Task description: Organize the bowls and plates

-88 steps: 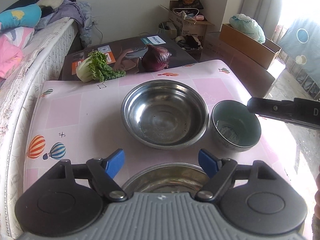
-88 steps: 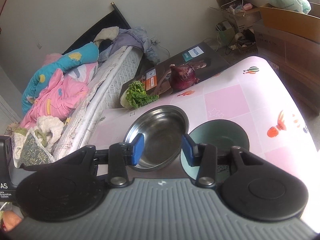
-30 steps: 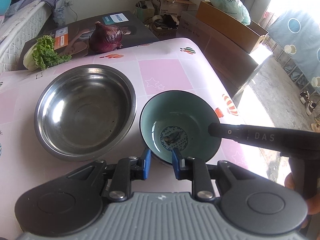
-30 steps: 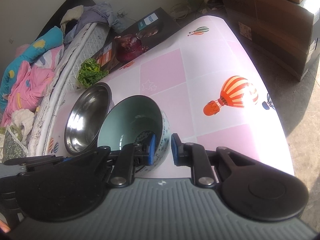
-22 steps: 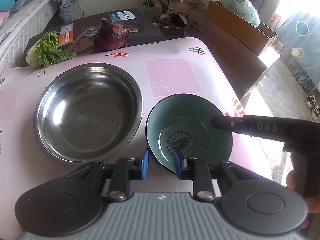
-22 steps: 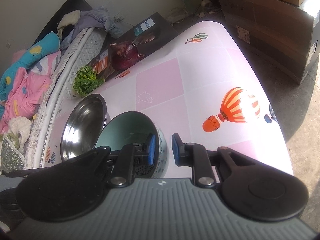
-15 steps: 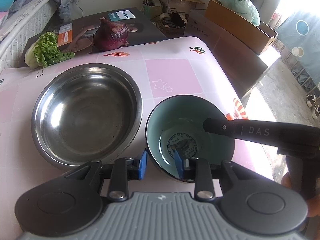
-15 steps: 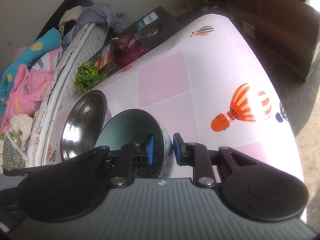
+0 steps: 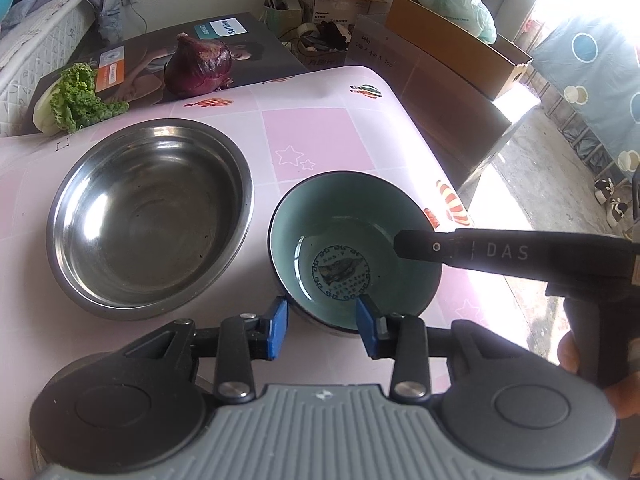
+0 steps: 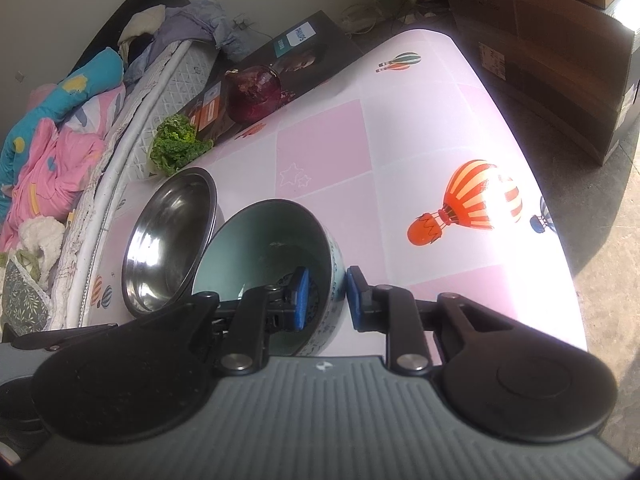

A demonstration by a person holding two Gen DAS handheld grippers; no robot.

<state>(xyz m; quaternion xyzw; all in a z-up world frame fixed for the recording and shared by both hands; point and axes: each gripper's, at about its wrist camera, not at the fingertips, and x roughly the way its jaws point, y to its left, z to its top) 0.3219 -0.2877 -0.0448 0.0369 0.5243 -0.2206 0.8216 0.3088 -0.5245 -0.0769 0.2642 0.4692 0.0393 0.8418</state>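
Observation:
A teal ceramic bowl (image 9: 352, 240) with a dark rim stands on the pink table (image 9: 320, 136), right of a large steel bowl (image 9: 148, 212). My left gripper (image 9: 322, 326) is open, its blue pads straddling the teal bowl's near rim without touching. My right gripper (image 10: 324, 300) has one pad inside and one outside the teal bowl's (image 10: 272, 236) wall, with a small gap showing on the outer side. The steel bowl shows in the right wrist view (image 10: 168, 236) too. The right gripper's finger (image 9: 480, 248) reaches over the bowl from the right.
A red onion (image 9: 198, 66) and a leafy green (image 9: 74, 100) lie on a dark box at the table's far edge. Another steel rim (image 9: 34, 454) shows under my left gripper. Cardboard boxes (image 9: 452, 44) stand beyond the table's right edge. A bed (image 10: 60, 140) runs along the left.
My left gripper's jaws have opened wider and let go of the teal bowl's rim. The right gripper's jaws have spread slightly around the bowl's wall. The bowl has settled on the table.

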